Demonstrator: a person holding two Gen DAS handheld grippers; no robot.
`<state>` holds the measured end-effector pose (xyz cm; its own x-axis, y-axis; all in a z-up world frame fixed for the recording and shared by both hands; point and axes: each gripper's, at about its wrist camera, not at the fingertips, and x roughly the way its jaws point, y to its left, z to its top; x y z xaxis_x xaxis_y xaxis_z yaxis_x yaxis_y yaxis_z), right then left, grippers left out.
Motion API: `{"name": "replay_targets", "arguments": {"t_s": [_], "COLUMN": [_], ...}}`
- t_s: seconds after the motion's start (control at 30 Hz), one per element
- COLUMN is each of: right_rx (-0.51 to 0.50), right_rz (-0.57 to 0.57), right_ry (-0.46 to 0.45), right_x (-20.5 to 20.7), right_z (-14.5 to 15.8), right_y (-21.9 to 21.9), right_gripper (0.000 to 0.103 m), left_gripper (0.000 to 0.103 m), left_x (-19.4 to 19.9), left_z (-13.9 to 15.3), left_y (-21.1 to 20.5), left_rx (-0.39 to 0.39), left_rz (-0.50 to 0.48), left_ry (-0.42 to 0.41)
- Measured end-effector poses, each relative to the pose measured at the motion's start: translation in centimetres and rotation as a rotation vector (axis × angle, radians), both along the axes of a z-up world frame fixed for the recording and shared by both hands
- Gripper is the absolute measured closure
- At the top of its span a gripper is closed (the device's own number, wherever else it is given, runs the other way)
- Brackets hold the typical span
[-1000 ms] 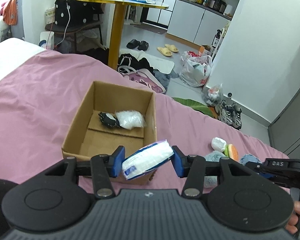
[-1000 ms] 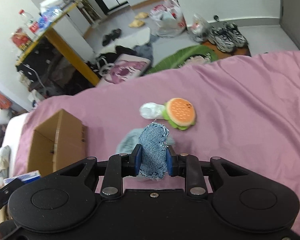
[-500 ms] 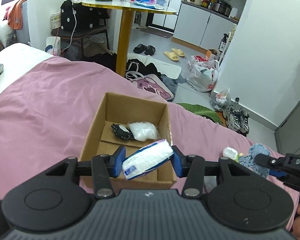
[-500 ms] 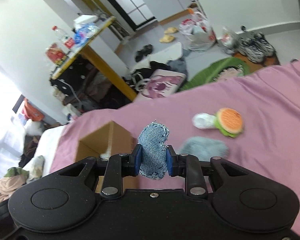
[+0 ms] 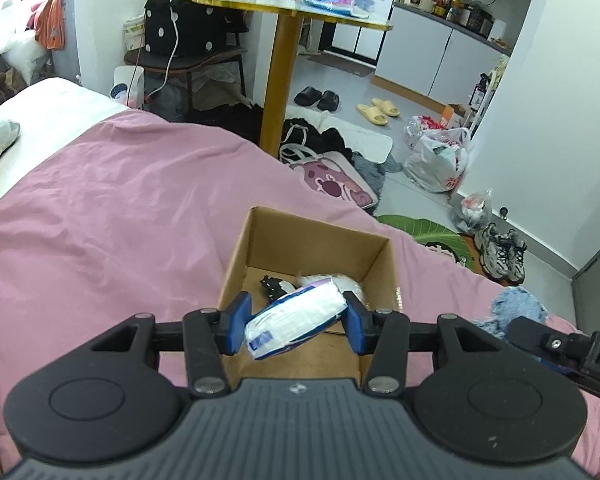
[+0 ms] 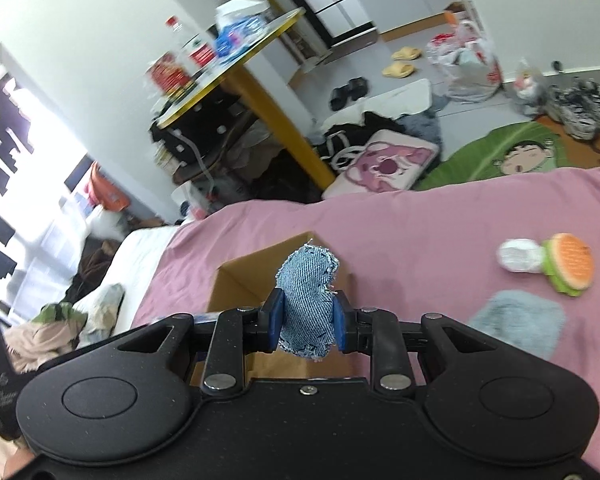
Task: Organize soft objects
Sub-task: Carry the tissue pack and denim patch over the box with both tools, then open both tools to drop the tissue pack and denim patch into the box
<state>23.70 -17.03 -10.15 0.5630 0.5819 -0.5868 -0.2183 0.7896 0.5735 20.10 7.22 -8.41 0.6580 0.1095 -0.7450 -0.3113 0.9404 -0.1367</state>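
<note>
My left gripper (image 5: 296, 322) is shut on a blue-and-white tissue pack (image 5: 296, 320), held just above the near edge of an open cardboard box (image 5: 284, 236) on the pink bedspread. A black item (image 5: 274, 284) and a white soft bag (image 5: 352, 282) lie inside the box. My right gripper (image 6: 306, 320) is shut on a denim pouch (image 6: 308, 304), with the same box (image 6: 240, 280) just beyond it. To the right on the bedspread lie a burger plush (image 6: 570, 268), a white roll (image 6: 518, 255) and a grey-blue cloth (image 6: 518, 322). The denim pouch (image 5: 518, 306) and right gripper show at the left view's right edge.
The pink bedspread (image 5: 120, 220) spreads wide to the left of the box. Beyond the bed's edge stand a yellow-legged table (image 5: 280, 76), a chair with a black bag (image 5: 180, 28), slippers, plastic bags and shoes on the floor. Crumpled clothes (image 6: 60, 320) lie left on the white sheet.
Both grippers moved toward the box with their loads. The left one now hovers over the box's near edge; the right one swung left from the burger plush to the box.
</note>
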Motion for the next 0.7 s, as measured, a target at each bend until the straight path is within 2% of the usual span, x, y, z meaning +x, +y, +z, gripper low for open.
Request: {"name": "replay_targets", "arguments": {"t_s": [0.37, 0.53, 0.7], "right_rx": [0.0, -0.017, -0.033], "right_rz": [0.083, 0.089, 0.101], "right_ry": [0.043, 0.066, 0.074], "right_x": [2.2, 2.7, 2.7], "right_z": [-1.8, -2.6, -2.8], "right_y": [5.0, 6.1, 6.6], "right_gripper": [0.077, 0.077, 0.077], "left_gripper": [0.055, 0.054, 0.051], "left_x": [2.7, 4.4, 4.8], "left_z": [-2.4, -3.8, -4.0], "left_y": [2.2, 2.5, 2.8], "left_rx": [-0.029, -0.033, -0.046], "left_rz": [0.015, 0.016, 0.022], "left_ry": [0.066, 0.125, 0.127]}}
